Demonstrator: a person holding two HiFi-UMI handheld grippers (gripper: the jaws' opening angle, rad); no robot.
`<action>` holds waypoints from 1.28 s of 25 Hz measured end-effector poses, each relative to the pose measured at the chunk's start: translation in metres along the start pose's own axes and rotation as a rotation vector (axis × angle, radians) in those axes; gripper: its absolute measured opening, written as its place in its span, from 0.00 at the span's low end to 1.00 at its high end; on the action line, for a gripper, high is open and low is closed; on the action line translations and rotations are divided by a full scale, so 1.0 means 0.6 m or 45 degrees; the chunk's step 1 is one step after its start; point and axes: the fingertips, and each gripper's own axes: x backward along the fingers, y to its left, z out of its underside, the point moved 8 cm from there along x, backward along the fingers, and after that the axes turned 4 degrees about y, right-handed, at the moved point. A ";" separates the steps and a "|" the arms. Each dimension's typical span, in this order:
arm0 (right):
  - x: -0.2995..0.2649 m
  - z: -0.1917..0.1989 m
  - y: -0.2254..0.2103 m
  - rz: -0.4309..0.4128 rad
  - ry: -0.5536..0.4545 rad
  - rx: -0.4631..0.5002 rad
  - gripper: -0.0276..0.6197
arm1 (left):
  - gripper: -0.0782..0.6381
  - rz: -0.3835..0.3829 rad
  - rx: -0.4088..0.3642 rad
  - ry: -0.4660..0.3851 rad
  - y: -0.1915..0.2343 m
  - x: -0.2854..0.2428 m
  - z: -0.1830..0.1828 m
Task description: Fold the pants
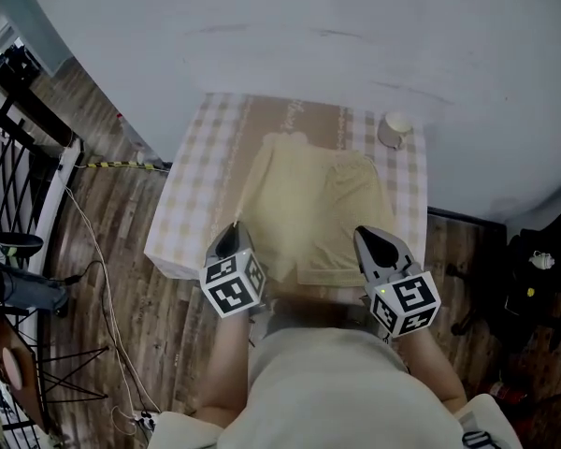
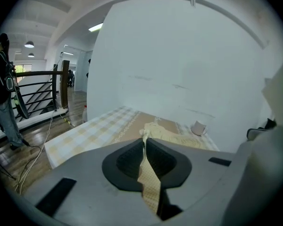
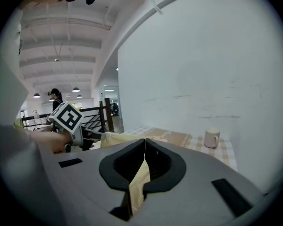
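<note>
The pale yellow pants [image 1: 318, 204] lie on the checked tabletop [image 1: 192, 195], near edge raised. The left claw [image 1: 232, 234] and right claw [image 1: 365, 237] each pinch that edge (cloth clamped between the jaws). A mug [image 1: 394, 127] stands far right.

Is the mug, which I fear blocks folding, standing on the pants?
No, the mug stands on the checked tablecloth, past the pants.

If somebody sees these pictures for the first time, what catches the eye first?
On a checked tablecloth in the middle of the head view lie pale yellow fabric pants. The left gripper and right gripper are each shut on the pants' near edge. A white ceramic mug stands at the tablecloth's far right corner.
</note>
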 end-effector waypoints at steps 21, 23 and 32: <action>0.155 0.063 -0.139 0.001 -0.017 -0.066 0.04 | 0.14 0.228 -0.216 0.010 -0.318 0.018 0.052; 0.172 0.072 -0.152 0.013 -0.012 -0.074 0.05 | 0.14 0.257 -0.241 0.026 -0.350 0.015 0.064; 0.233 0.109 -0.206 0.038 0.019 -0.097 0.05 | 0.14 0.357 -0.358 0.116 -0.474 0.007 0.136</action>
